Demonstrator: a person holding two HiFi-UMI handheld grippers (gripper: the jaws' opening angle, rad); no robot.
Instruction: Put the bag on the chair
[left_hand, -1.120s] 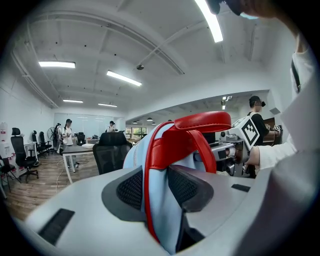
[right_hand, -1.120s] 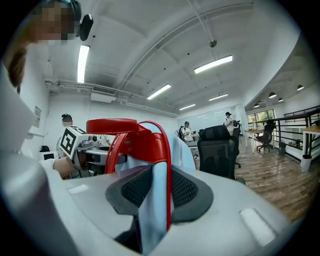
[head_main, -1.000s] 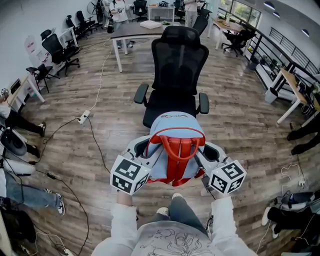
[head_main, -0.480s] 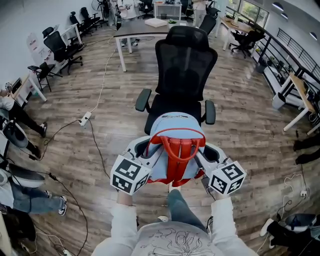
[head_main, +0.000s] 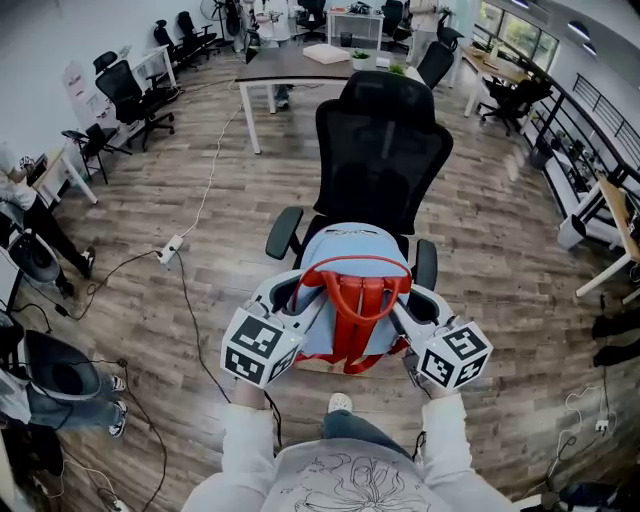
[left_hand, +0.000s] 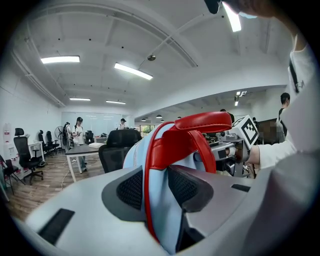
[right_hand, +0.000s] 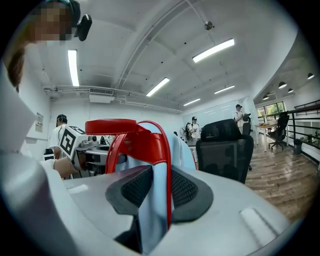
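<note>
A light blue bag with red handles hangs in the air between my two grippers, just in front of a black mesh office chair. My left gripper is shut on the bag's left edge; its jaws clamp the blue fabric and red trim. My right gripper is shut on the right edge, pads pressing the same fabric. The bag covers the chair's seat in the head view; only the backrest and both armrests show. The chair back stands close ahead in the right gripper view.
A grey table stands behind the chair. Cables and a power strip run over the wood floor at the left. More office chairs line the left wall, desks the right. People sit at the left edge.
The chair has come nearer and its backrest looms larger above the bag. Both grippers keep the same hold on the bag.
</note>
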